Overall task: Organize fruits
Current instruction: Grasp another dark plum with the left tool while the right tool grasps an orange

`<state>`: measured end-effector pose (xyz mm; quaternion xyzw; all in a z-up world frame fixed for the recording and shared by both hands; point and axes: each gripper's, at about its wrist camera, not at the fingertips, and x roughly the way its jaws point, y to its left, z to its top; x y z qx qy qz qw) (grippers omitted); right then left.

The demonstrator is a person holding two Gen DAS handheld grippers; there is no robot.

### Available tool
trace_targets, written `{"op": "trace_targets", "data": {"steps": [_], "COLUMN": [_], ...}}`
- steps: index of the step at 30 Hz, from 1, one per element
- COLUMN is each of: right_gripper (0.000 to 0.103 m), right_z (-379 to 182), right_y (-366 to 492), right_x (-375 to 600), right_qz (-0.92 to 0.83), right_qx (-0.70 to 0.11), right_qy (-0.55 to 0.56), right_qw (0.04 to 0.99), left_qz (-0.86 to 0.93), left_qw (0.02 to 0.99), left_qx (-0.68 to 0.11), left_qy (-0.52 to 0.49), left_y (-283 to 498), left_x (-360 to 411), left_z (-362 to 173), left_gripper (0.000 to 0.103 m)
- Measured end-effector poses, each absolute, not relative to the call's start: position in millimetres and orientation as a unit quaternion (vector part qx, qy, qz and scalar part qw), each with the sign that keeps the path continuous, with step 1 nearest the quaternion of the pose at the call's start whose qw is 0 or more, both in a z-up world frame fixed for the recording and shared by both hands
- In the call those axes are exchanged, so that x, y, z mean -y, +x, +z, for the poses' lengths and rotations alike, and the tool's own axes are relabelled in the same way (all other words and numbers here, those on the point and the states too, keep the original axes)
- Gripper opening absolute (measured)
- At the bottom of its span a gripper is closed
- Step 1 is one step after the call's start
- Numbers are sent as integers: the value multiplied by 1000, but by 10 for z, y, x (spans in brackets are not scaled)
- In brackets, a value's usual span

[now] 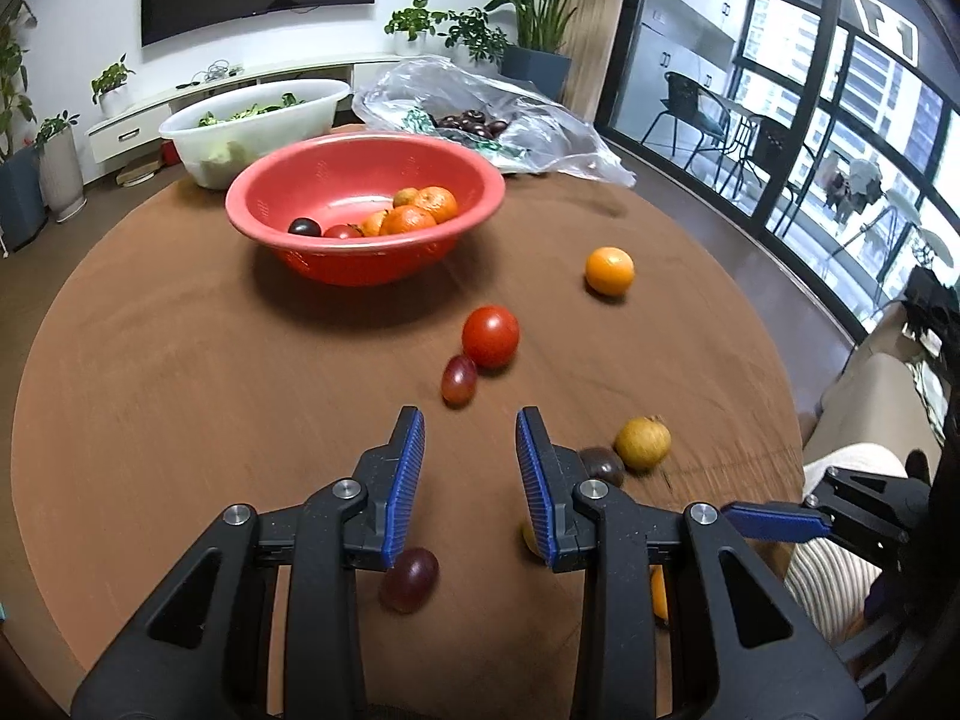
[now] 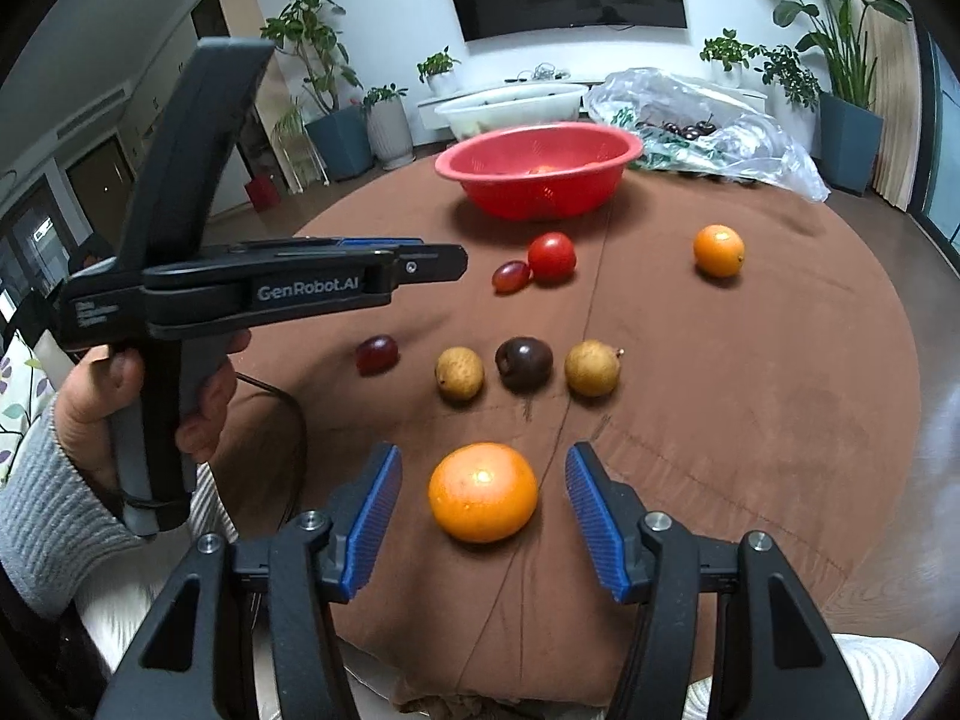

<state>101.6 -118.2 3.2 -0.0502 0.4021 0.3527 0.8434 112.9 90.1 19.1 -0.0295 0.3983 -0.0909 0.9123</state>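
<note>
A red bowl (image 1: 360,264) at the table's far side holds several oranges, a tomato and a dark fruit. Loose on the brown table lie an orange (image 1: 609,270), a tomato (image 1: 490,336), a red grape (image 1: 459,380), another grape (image 1: 409,579), a longan (image 1: 642,443) and a dark plum (image 1: 602,465). My left gripper (image 1: 470,420) is open and holds nothing; it hovers short of the grape and tomato. My right gripper (image 2: 483,453) is open, its pads on either side of a near orange (image 2: 483,492) without touching it. Beyond lie two longans (image 2: 459,373) (image 2: 592,368) and the dark plum (image 2: 524,363).
A white basin (image 1: 180,126) of greens and a clear plastic bag (image 1: 558,138) of dark cherries sit behind the bowl. A hand (image 2: 204,396) holds the left gripper (image 2: 444,261) at the table's left, with a cable trailing. The table's round edge drops off near me.
</note>
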Motion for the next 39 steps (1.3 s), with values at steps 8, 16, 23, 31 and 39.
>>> {"op": "trace_targets", "data": {"steps": [8, 16, 23, 31, 39], "right_gripper": [50, 43, 44, 44, 44], "right_z": [-24, -40, -37, -33, -25], "right_y": [1017, 973, 978, 974, 974], "right_x": [1124, 1101, 1131, 1139, 1140], "right_qz": [345, 341, 342, 343, 343], "right_qx": [-409, -410, -413, -412, -413], "right_qy": [-64, -78, -68, -66, -63], "right_qw": [842, 842, 841, 841, 841], "left_qz": [-108, -140, -173, -190, -195], "left_qw": [909, 898, 881, 870, 864], "left_qx": [-403, -417, -433, -443, -452], "left_qy": [-10, 26, 82, 101, 102], "left_y": [1073, 1073, 1078, 1203, 1312], "left_x": [-786, -600, -349, -248, -264], "left_z": [165, 110, -3, -63, -117], "left_gripper": [30, 30, 36, 53, 49]}}
